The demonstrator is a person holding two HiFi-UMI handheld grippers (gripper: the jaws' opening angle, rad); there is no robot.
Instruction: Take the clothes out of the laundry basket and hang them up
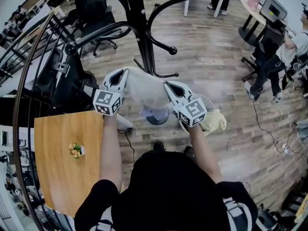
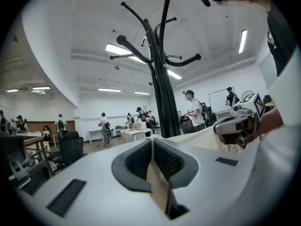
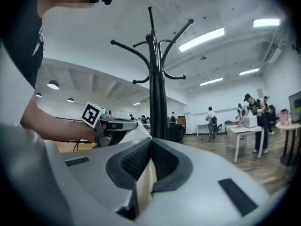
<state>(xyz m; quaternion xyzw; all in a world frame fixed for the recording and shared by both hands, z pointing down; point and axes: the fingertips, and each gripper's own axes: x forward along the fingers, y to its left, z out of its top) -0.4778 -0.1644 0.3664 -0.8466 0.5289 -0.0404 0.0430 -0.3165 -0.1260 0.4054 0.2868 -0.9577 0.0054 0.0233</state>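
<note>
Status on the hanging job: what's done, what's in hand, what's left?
Done: one pale garment is out of the basket. In hand: the left gripper and right gripper are both shut on it, holding it spread in front of the coat rack. Left: the visible hooks are bare, and a yellow garment lies low beside the right gripper.
</note>
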